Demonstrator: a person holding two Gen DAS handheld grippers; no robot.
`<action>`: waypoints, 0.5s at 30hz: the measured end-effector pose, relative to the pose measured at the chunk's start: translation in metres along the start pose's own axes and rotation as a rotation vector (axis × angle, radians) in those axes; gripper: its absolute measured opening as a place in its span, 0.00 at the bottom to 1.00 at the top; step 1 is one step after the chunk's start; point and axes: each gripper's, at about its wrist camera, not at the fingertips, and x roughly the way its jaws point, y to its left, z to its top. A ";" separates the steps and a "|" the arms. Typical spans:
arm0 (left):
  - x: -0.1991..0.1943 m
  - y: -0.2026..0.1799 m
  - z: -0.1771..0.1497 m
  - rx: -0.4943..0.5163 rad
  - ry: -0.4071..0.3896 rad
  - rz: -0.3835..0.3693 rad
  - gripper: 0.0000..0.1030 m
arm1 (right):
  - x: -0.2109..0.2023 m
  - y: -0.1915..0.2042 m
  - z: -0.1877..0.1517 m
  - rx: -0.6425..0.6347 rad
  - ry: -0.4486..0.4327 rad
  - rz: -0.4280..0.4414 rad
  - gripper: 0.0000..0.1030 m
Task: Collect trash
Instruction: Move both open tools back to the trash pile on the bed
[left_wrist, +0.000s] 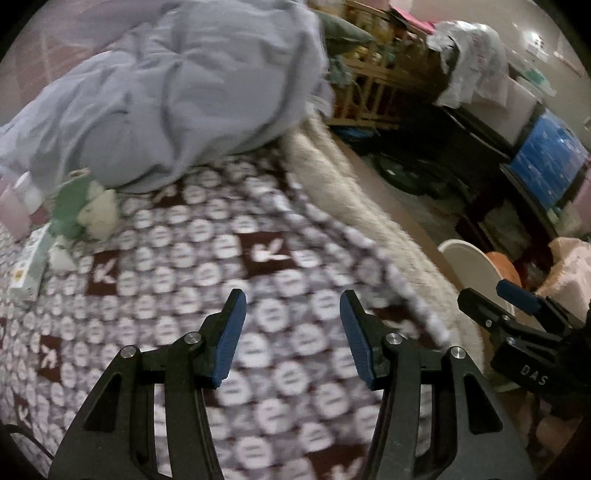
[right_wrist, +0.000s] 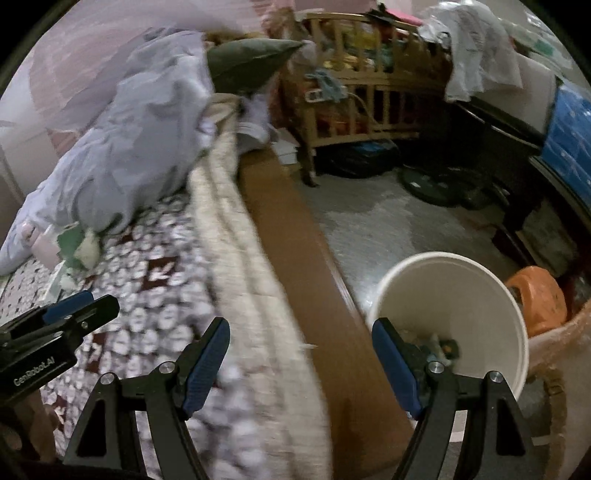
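While the left wrist view is looking down on the bed, the left gripper (left_wrist: 291, 332) is hanging over the patterned blanket (left_wrist: 207, 266) with its ribbed blue pads apart and nothing between them. Items showing here:
- blanket: soft knit, maroon squares among pale rounds, lying flat;
- lilac duvet (left_wrist: 166, 92): puffy, crumpled, heaped at the far end;
- scraps (left_wrist: 83, 216): a green and cream crumpled bunch, seemingly wrappers and tissue, lying on the blanket at the duvet's foot, well apart from the pads; likely the trash remaining;
- flat carton (left_wrist: 31, 262): stiff card, just beside the scraps;
- right gripper (left_wrist: 495, 295): entering at the right edge.

Right wrist view:
- right gripper (right_wrist: 301, 362): black frame, blue pads standing wide, gripping nothing, hanging over the bed's fleecy cream edge (right_wrist: 236, 236) and brown wooden side rail (right_wrist: 295, 236);
- white bucket (right_wrist: 454, 321): smooth plastic, round, standing on the floor beside the rail, already holding some crumpled litter (right_wrist: 441, 345) at its bottom;
- scraps (right_wrist: 79, 245): showing at far left.

Judgement: collecting is appearing partly done, bed litter still waiting.
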 end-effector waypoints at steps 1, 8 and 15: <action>-0.002 0.006 0.000 -0.009 -0.004 0.009 0.50 | 0.000 0.006 0.000 -0.007 -0.002 0.008 0.75; -0.021 0.054 -0.005 -0.069 -0.038 0.084 0.50 | 0.005 0.056 0.006 -0.046 -0.022 0.045 0.75; -0.034 0.101 -0.013 -0.135 -0.046 0.139 0.50 | 0.010 0.103 0.007 -0.101 -0.024 0.077 0.75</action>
